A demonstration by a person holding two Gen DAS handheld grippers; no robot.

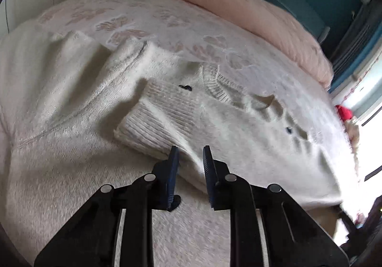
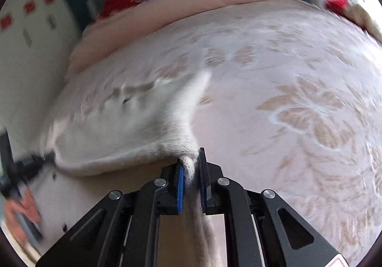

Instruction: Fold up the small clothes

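Cream-white fuzzy knit sweater [image 1: 148, 109] lies spread on the bed's pale flower-patterned blanket [image 1: 148, 16], one ribbed-cuff sleeve [image 1: 152, 121] folded across its body. By the look of it, it is soft, limp and light, with a fluffy pile that should grip well but stretch and sag, so it is best taken at hems, cuffs or corners, not mid-panel. The left gripper [image 1: 190, 154] hovers just over the folded sleeve, its fingers parted a little with nothing between them; whether the tips brush the knit cannot be told. The right gripper [image 2: 190, 161] has its fingers closed on a bunched edge of the sweater [image 2: 133, 123], the fabric drawn taut toward it and lifted off the blanket.
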